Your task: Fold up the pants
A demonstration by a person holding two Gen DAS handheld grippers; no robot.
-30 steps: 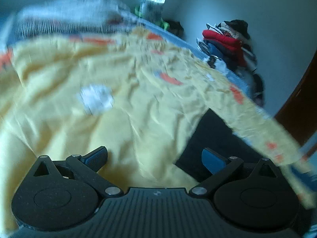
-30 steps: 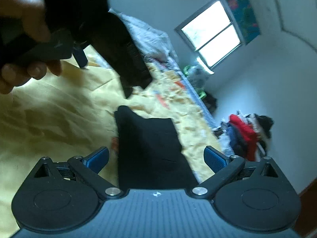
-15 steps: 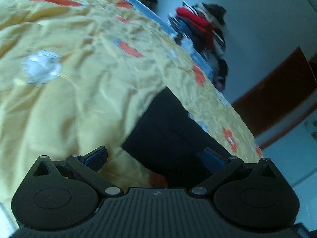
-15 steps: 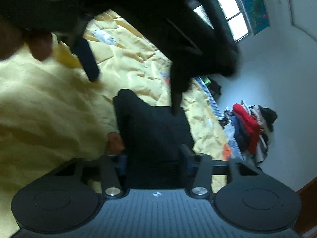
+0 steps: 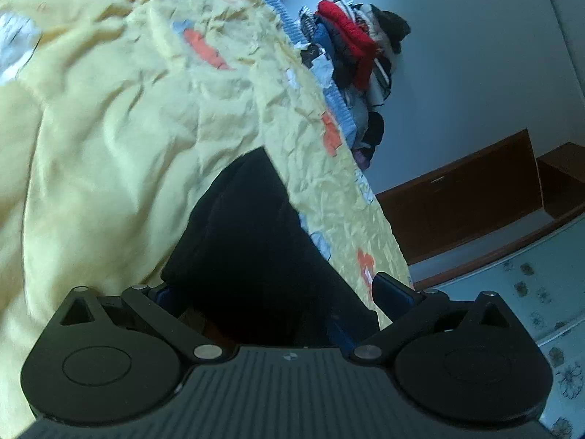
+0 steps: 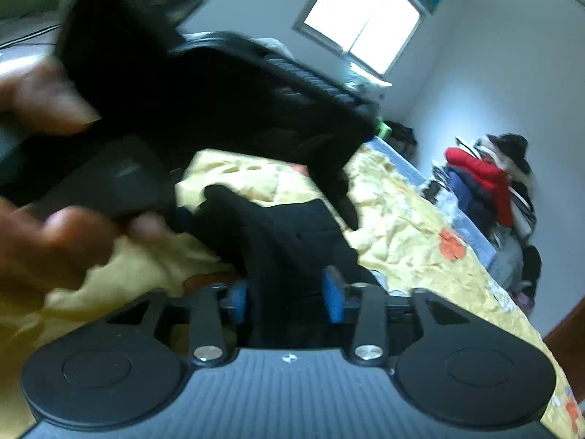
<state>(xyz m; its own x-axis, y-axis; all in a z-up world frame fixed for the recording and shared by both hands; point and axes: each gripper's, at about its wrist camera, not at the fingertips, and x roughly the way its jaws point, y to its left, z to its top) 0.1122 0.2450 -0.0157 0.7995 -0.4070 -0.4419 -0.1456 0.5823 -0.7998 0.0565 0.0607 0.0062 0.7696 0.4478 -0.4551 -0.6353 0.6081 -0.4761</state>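
The black pants (image 5: 252,256) lie folded on the yellow bedspread (image 5: 109,128), near the bed's edge. My left gripper (image 5: 278,292) is open, its blue-padded fingers (image 5: 391,289) spread to either side of the pants' near end. In the right wrist view the pants (image 6: 289,241) run between the fingers (image 6: 332,294) of my right gripper (image 6: 287,296), which is shut on the near end of the fabric. The left gripper body and the person's hand (image 6: 73,234) fill the upper left of that view, blurred.
A heap of clothes (image 5: 358,47) stands beside the bed against the white wall; it also shows in the right wrist view (image 6: 490,190). A brown wooden skirting and door (image 5: 475,194) lie beyond the bed edge. A window (image 6: 365,22) is at the far end.
My right gripper has closed from wide open onto the pants' near end. My left gripper has moved down and forward over the pants, still open.
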